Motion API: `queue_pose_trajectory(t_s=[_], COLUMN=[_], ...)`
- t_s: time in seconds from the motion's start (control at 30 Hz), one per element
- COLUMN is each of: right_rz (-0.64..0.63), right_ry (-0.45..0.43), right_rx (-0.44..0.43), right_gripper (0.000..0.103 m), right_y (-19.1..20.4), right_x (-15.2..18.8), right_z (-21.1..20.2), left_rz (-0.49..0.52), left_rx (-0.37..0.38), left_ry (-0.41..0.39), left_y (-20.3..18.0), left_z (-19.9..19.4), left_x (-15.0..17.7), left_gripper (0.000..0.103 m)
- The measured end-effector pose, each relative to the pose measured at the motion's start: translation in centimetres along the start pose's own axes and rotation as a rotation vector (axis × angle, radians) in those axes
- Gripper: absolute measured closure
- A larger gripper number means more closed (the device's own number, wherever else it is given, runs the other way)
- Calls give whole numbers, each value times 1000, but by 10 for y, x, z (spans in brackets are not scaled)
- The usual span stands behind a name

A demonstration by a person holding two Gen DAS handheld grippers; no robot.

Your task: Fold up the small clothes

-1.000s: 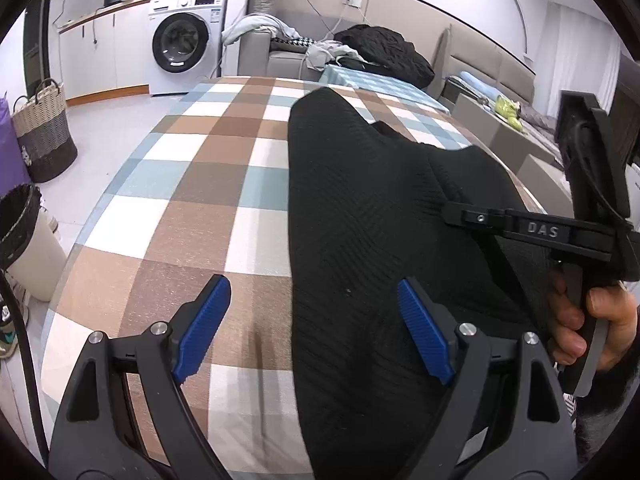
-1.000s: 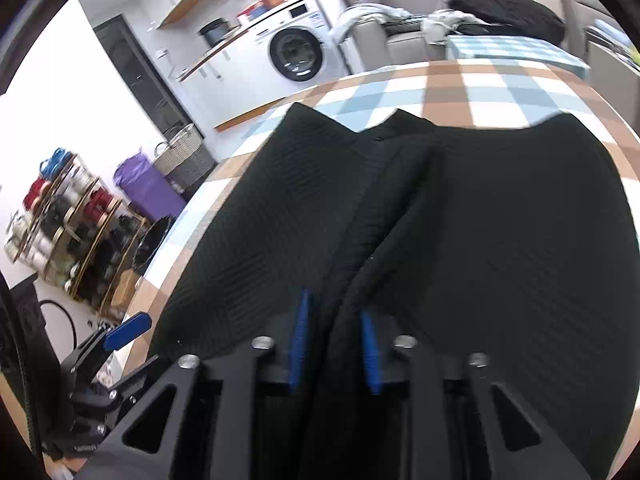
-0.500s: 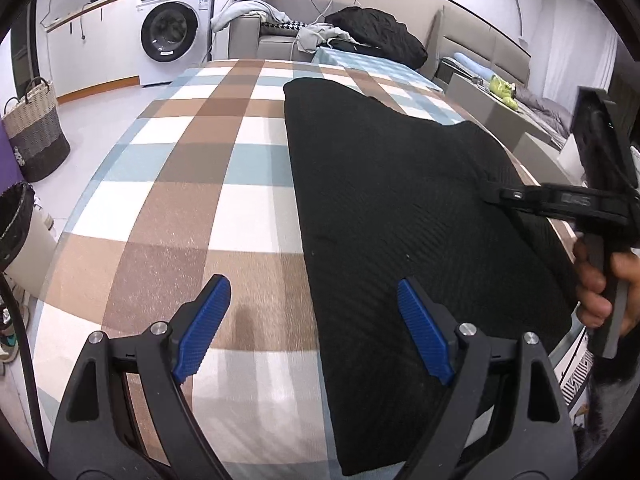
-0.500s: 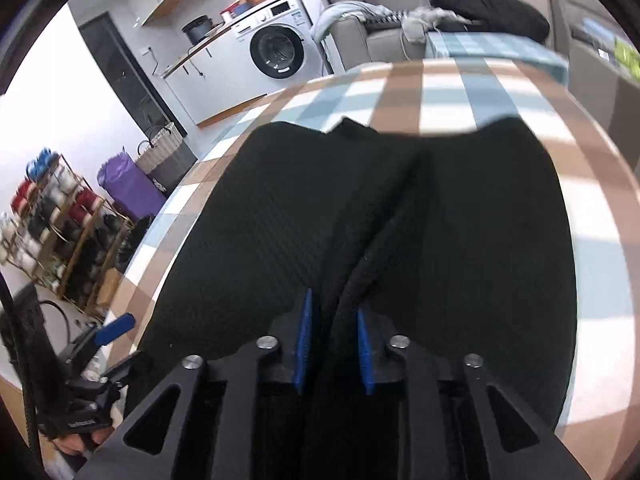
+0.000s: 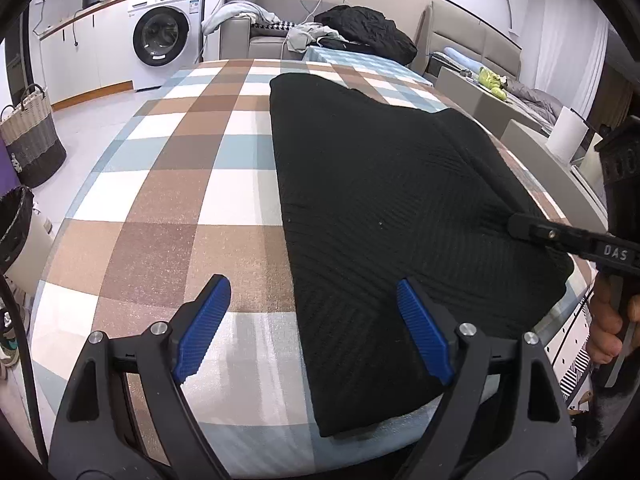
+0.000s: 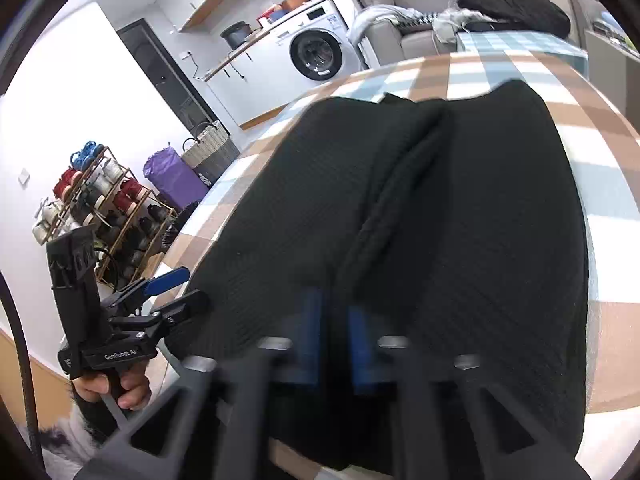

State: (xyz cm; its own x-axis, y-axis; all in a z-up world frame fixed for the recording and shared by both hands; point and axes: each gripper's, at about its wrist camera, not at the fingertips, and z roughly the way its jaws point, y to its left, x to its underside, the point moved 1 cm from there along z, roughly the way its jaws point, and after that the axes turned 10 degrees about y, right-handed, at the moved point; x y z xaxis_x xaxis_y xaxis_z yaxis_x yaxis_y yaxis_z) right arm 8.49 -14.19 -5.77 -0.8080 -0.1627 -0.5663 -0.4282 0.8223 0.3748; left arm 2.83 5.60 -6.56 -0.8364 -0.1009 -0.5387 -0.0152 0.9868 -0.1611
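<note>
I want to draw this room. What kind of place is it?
Probably a home, a living space with a laundry corner: a washing machine, a sofa heaped with clothes, and a laundry basket beside the checked table.

Bare checked tablecloth (image 5: 168, 208) left of black garment (image 5: 380, 200)

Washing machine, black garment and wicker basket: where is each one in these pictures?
washing machine (image 5: 162, 36), left wrist view, on its round door.
black garment (image 5: 380, 184), left wrist view, on its flat middle.
wicker basket (image 5: 30, 136), left wrist view, on its woven side.
</note>
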Motion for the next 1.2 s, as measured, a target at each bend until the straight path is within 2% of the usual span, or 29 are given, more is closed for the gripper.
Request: queue_pose_trajectory(t_s=[0.17, 0.2, 0.3, 0.33, 0.37, 0.43, 0.6, 0.63, 0.67, 0.73, 0.8, 0.93, 1.03, 1.13, 1.2], right_rz=[57, 70, 105, 106, 111, 118, 73, 61, 49, 23, -5, 18, 51, 93, 99], right_ry=[34, 43, 55, 42, 31, 29, 6, -2, -7, -44, -89, -47, -24, -12, -15], right_rx=[101, 87, 2, -26, -47, -88, -28, -18, -14, -31, -19, 48, -6, -62, -63], right_gripper=[94, 94, 77, 64, 60, 60, 60, 71, 88, 93, 93, 93, 91, 82, 82], right_y=[-15, -19, -26, -28, -28, -27, -14, -11, -8, -1, 4, -8, -20, -29, -29], right_x=[7, 8, 15, 19, 22, 30, 33, 31, 31, 31, 30, 30, 34, 35, 40], right_z=[5, 6, -1, -5, -6, -7, 2, 4, 3, -4, -14, 1, 9, 5, 4], left_rz=[11, 17, 42, 44, 47, 52, 57, 58, 57, 56, 51, 57, 63, 62, 66], left_rx=[2, 3, -1, 1, 6, 9, 16, 17, 17, 18, 25, 20, 8, 6, 6], left_ry=[2, 3, 13, 17, 22, 23, 29, 28, 24, 14, 4, 17, 28, 33, 36], left_y=[-3, -5, -10, -10, -11, -13, -16, -16, -16, -16, -15, -16, -17, -17, -18], left_z=[-5, -6, -5, -4, -4, -4, -4, -5, -5, -9, -12, -9, -5, -3, -3], left_x=[9, 11, 15, 16, 16, 17, 19, 19, 18, 18, 17, 19, 20, 20, 21], left_gripper=[19, 19, 19, 19, 19, 19, 19, 19, 19, 19, 19, 19, 19, 19, 19])
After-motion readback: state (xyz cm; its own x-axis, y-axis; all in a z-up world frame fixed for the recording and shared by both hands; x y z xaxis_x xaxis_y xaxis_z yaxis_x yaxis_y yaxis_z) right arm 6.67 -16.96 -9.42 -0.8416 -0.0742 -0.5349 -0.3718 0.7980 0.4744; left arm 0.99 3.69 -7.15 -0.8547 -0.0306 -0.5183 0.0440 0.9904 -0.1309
